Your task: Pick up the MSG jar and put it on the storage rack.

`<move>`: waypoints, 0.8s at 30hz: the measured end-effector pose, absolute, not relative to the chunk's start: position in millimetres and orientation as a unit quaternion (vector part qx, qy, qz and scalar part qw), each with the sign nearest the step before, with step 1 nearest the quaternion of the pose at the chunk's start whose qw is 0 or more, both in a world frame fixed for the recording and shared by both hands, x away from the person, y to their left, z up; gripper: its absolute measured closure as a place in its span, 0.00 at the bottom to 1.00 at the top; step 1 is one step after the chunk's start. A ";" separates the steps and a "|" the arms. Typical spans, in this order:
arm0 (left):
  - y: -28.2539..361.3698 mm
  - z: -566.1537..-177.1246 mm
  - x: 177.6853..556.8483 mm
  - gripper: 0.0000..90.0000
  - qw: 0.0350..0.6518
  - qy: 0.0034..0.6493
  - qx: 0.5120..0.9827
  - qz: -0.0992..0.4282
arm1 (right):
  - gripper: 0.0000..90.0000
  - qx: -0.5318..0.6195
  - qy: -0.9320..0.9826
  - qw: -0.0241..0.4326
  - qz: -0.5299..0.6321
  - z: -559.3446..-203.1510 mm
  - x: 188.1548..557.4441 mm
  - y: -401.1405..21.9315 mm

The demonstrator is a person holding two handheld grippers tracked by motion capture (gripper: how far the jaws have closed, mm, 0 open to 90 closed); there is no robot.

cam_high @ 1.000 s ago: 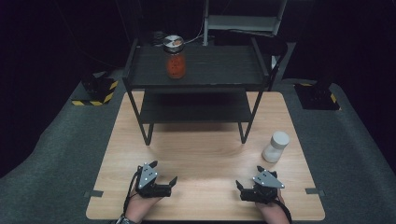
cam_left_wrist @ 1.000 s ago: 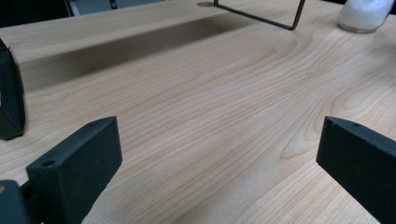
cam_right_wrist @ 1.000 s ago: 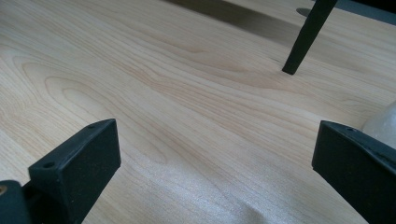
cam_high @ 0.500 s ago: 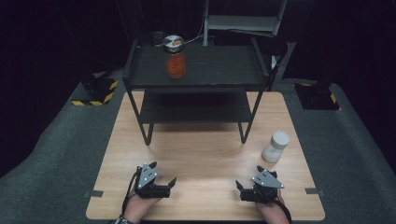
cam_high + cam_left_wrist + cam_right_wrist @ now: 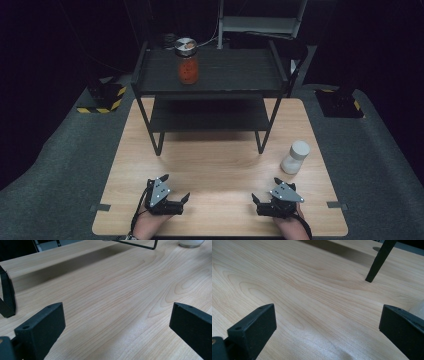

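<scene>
My left gripper (image 5: pixel 176 187) rests near the front left of the wooden table (image 5: pixel 215 160), held by a hand, open and empty. My right gripper (image 5: pixel 265 189) rests at the front right, also open and empty. In the left gripper view the black jaws stand wide apart around the gripper's middle (image 5: pixel 117 323) over bare wood. The right gripper view has the same wide gap (image 5: pixel 327 322) above the tabletop. A white bottle (image 5: pixel 295 157) stands just beyond the right gripper. A glass jar with red contents (image 5: pixel 187 67) stands on the top of the black shelf rack (image 5: pixel 240 75).
The rack stands at the table's far half, with a lower shelf (image 5: pixel 210 117) and thin legs (image 5: pixel 379 260). A rack leg (image 5: pixel 7 297) is close to the left gripper's left side. The bottle's edge (image 5: pixel 418 308) sits by the right jaw. Dark grey floor (image 5: pixel 65 165) surrounds the table.
</scene>
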State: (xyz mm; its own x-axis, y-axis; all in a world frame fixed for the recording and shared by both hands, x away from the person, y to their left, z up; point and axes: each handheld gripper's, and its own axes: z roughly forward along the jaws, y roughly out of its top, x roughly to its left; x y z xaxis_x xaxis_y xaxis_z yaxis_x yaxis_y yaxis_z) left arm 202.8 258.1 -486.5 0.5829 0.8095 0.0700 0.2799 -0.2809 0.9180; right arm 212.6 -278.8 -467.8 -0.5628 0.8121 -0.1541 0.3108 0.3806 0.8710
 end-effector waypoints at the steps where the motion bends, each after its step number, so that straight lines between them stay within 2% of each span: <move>1: 257.5 -486.2 203.0 0.01 0.476 0.364 0.751 0.277 | 0.01 0.361 0.775 0.297 0.424 -468.1 212.4 -279.3; 24: 259.7 -485.4 205.1 0.01 0.474 0.359 0.755 0.275 | 0.01 0.375 0.728 0.326 0.473 -456.7 188.4 -299.4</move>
State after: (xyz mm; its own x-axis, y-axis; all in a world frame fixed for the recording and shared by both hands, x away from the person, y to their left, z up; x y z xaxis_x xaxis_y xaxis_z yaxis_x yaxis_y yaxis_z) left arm 205.1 259.7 -485.4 0.5905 0.8035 0.0755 0.2812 -0.2926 0.9140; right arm 188.4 -299.4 -456.7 -0.5054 0.8545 -0.1205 0.2374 0.2720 0.9326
